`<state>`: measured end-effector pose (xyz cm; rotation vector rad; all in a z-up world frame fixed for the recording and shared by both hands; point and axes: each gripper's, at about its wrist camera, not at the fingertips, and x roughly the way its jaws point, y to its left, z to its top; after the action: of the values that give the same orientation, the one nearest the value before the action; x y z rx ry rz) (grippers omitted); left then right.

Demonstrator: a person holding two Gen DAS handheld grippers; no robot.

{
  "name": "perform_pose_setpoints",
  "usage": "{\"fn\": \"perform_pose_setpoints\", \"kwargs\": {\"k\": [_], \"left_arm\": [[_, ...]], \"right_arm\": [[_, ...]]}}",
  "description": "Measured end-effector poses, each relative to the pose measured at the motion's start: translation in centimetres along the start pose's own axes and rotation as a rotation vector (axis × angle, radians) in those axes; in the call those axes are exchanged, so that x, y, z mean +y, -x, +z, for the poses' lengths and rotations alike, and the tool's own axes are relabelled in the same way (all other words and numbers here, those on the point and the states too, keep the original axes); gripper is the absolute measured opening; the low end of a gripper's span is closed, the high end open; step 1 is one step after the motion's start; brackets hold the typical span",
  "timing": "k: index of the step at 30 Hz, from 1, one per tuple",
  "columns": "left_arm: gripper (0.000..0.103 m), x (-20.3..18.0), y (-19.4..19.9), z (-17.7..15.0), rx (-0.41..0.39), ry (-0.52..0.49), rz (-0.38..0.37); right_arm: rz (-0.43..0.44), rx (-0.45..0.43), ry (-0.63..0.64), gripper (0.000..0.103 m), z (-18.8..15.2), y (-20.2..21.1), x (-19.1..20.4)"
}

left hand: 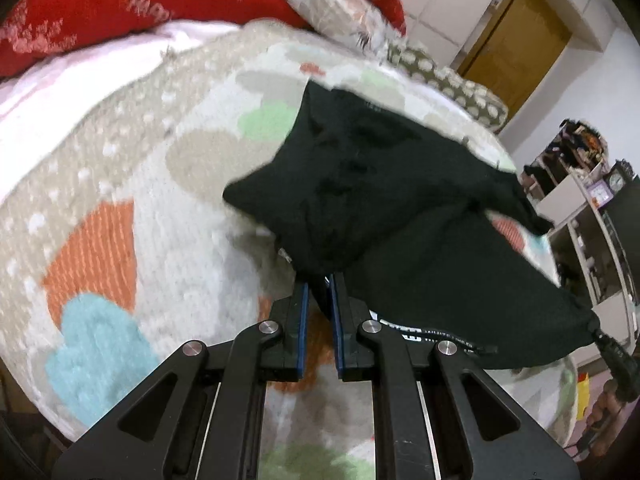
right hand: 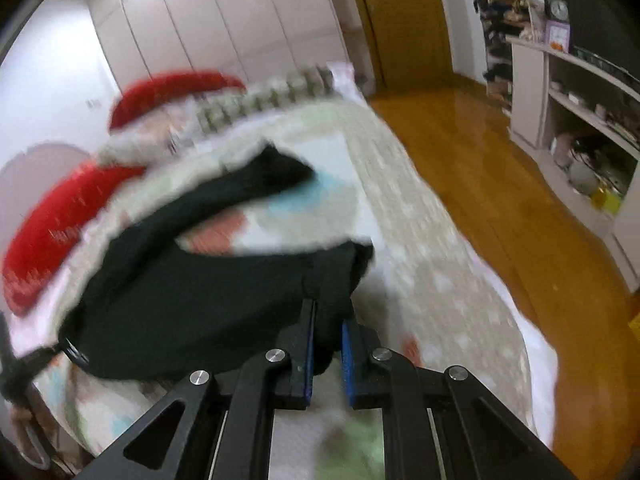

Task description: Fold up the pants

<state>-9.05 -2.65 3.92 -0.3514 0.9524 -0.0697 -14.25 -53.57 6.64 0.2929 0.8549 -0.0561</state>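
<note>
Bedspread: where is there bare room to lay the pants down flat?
Both grippers, left gripper and right gripper, grip the black pants, lifted. The bedspread lies bare left of them, from the orange and blue patches up to the red pillow. In the right wrist view it is also bare toward the floor-side edge. The head end is crowded with pillows.

A: State the right gripper (right hand: 328, 316) condition.
B: Its fingers are closed on a bunched edge of the black pants (right hand: 192, 292), which hang raised above the patterned bed cover (right hand: 420, 240).

A: Where does the rest of the pants lie?
B: One leg trails toward the bed's far end, near the red pillows (right hand: 52, 236). The left gripper (right hand: 24, 364) grips the cloth at the view's left edge. The view is blurred.
</note>
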Motion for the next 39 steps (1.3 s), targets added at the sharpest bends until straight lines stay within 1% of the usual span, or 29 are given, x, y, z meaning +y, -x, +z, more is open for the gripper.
{"fn": "perform_pose_setpoints", "kwargs": {"k": [1,2,3,4,5,6,8,9,11,14,15,18,19,21,25,27,29,30,31,32,33,34,36,39], "left_arm": [[0.009,0.2,-0.7,-0.5,0.023,0.011,0.011],[0.009,0.4,-1.0,-0.7,0.031,0.020,0.016],[0.009,0.6,-0.9,-0.8,0.022,0.030,0.011],[0.009,0.6,-0.7,-0.8,0.018,0.031,0.010],[0.013,0.6,-0.4,-0.7,0.018,0.033,0.016],[0.013,0.7,-0.1,-0.7,0.018,0.034,0.023],[0.013,1.1,1.3,-0.4,0.007,0.049,0.088],[0.013,1.2,2.0,-0.2,-0.013,0.054,0.121],[0.013,1.5,3.5,0.3,-0.066,0.057,0.159],[0.013,1.5,4.1,0.9,-0.095,0.046,0.174],[0.013,1.5,3.9,1.1,-0.089,0.043,0.177],[0.013,1.0,3.0,1.4,-0.072,0.036,0.155],[0.013,0.8,2.7,1.5,-0.072,0.029,0.156],[0.013,0.3,1.8,1.8,-0.060,0.011,0.171],[0.013,-0.1,0.4,2.4,-0.044,0.005,0.172],[0.013,-0.3,0.0,2.7,-0.038,0.002,0.164],[0.013,-0.6,-0.4,3.0,-0.035,-0.004,0.162],[0.017,-0.7,-0.5,3.2,-0.037,-0.008,0.168],[0.029,-0.8,-0.7,3.4,-0.040,-0.010,0.164],[0.048,-0.8,-0.9,3.5,-0.042,-0.010,0.158],[0.056,-0.8,-1.0,3.6,-0.048,-0.007,0.149],[0.060,-0.7,-1.2,3.7,-0.060,-0.001,0.143],[0.060,-0.5,-1.7,3.9,-0.066,0.008,0.149],[0.060,-0.2,-3.0,4.2,-0.048,0.010,0.164]], "right_arm": [[-0.017,0.045,-0.015,0.011,-0.5,-1.2,-0.4],[-0.032,0.082,-0.032,0.013,-0.8,-2.1,-0.7],[-0.046,0.112,-0.050,0.021,-1.1,-2.8,-1.1],[-0.050,0.116,-0.068,0.026,-1.2,-3.0,-1.3],[-0.058,0.099,-0.083,0.038,-1.1,-2.6,-1.4],[-0.073,0.080,-0.091,0.047,-0.9,-2.0,-1.7],[-0.112,0.022,-0.090,0.049,-0.1,-0.5,-1.6],[-0.114,0.006,-0.082,0.049,0.3,0.0,-1.5],[-0.079,-0.015,-0.054,0.049,1.0,0.6,-0.3],[0.023,-0.019,0.009,0.049,1.5,0.1,2.5],[0.055,-0.009,0.035,0.049,1.4,-0.4,3.7],[0.139,0.023,0.093,0.049,0.9,-2.3,7.7],[0.182,0.039,0.108,0.049,0.8,-3.1,9.3],[0.241,0.069,0.141,0.049,0.3,-4.5,11.9],[0.312,0.105,0.227,0.049,-0.8,-6.5,16.9],[0.321,0.124,0.257,0.049,-1.2,-7.3,18.8],[0.310,0.131,0.294,0.049,-1.4,-8.0,20.3],[0.297,0.130,0.313,0.049,-1.2,-8.4,21.0],[0.286,0.128,0.327,0.049,-1.2,-8.6,21.4],[0.278,0.126,0.337,0.049,-1.2,-8.7,21.6],[0.274,0.127,0.341,0.049,-1.1,-8.9,21.7],[0.270,0.132,0.345,0.049,-1.1,-9.1,22.0],[0.261,0.144,0.351,0.049,-0.8,-9.4,21.6],[0.251,0.168,0.360,0.049,-0.9,-10.6,21.8]]}}
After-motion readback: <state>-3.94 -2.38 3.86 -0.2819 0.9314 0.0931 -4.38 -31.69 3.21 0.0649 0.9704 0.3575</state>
